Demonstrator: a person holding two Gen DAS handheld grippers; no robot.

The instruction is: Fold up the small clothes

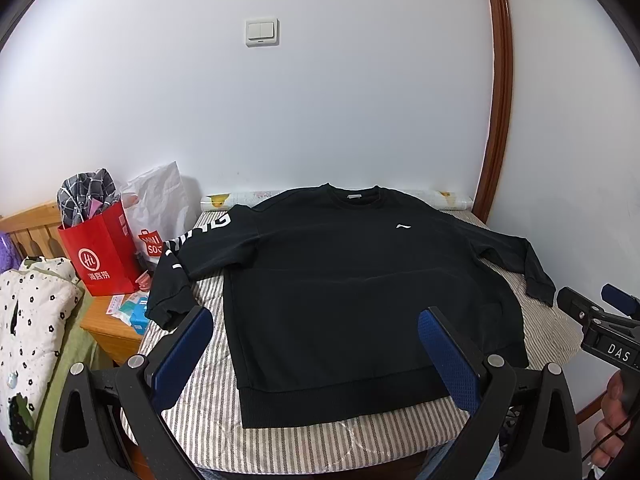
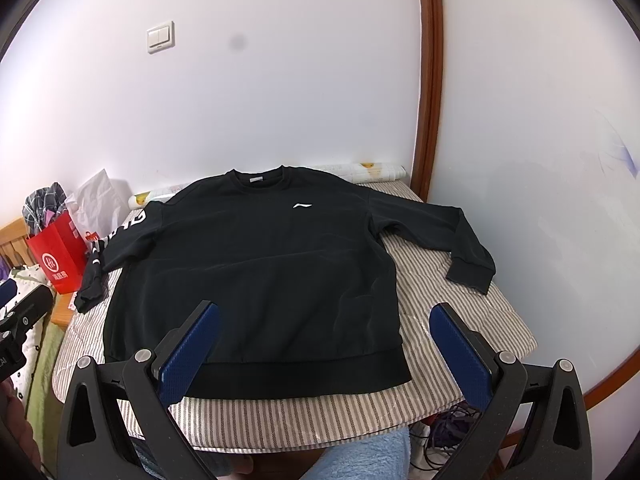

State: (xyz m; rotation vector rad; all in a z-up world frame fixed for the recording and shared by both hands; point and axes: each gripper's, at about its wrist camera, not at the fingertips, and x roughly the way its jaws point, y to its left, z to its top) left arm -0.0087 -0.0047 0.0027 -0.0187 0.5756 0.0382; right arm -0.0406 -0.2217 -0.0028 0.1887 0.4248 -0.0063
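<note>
A black sweatshirt (image 1: pixel 340 280) (image 2: pixel 256 264) lies flat and face up on a striped table cover (image 1: pixel 304 444) (image 2: pixel 440 304), collar toward the wall, both sleeves spread out. The left sleeve with white letters hangs over the table's left edge. My left gripper (image 1: pixel 316 322) hovers open above the hem, nothing between its blue pads. My right gripper (image 2: pixel 324 314) is open too, over the hem's right part and apart from the cloth. The right gripper also shows at the right edge (image 1: pixel 592 304) of the left wrist view.
A red paper bag (image 1: pixel 102 256) and a white bag (image 1: pixel 160 208) stand on a wooden nightstand (image 1: pixel 108 324) left of the table. A dotted quilt (image 1: pixel 32 320) lies further left. A white wall and brown door frame (image 1: pixel 500 92) stand behind. Cables (image 2: pixel 448 432) lie under the table's right side.
</note>
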